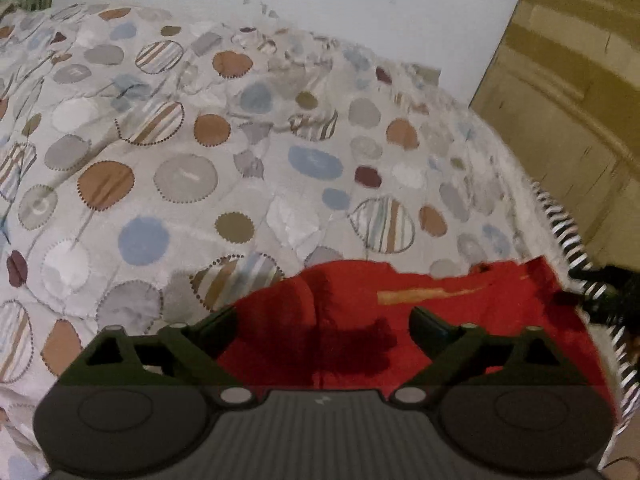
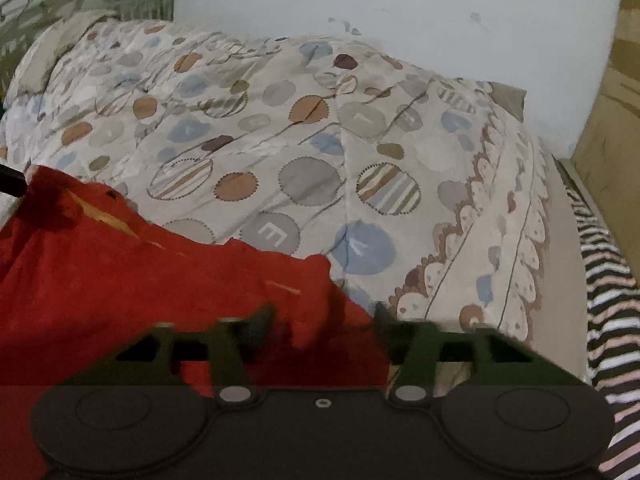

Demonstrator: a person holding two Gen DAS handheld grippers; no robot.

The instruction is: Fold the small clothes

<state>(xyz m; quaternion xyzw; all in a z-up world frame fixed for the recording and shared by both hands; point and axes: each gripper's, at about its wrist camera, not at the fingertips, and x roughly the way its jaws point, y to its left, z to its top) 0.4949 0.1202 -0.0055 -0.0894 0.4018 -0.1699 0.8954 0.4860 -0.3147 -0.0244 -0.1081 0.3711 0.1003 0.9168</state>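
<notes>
Well, the red garment (image 1: pixel 400 320) lay on the bed, spread over the dotted quilt (image 1: pixel 192 176), w/ both tools down close to it. Left gripper (image 1: pixel 320 322) had its jaws wide apart; red cloth showed between and under them, but neither jaw pressed on it, so no grip. Right gripper (image 2: pixel 324 320) had its jaws apart too, less wide, w/ a red corner poking up in the gap, not pinched as far as I could tell (edges blurred there).

Relative to the left jaws, the cloth ran from below them out past the right jaw; bare quilt sat ahead and beyond the left jaw. For the right jaws, the bulk of the garment (image 2: pixel 120 280) lay out past the left jaw, and its edge ended just ahead of the gap, so quilt (image 2: pixel 304 176) filled everything beyond.

Handling, as a guess: light, soft, limp fabric, prob. knit or fleece, not fragile, not slippery. It would sag and bunch rather than hold shape, so a one-point pick would drag it into a rope. The padded quilt gives under pressure, so jaws may scoop up bedding w/ the cloth. Best hold seemed to be the corners or hem edge nearest each tool, one layer only, both lifted together to keep the edge straight.

A striped cloth (image 2: pixel 608 292) lay off past the right jaw, well apart.
</notes>
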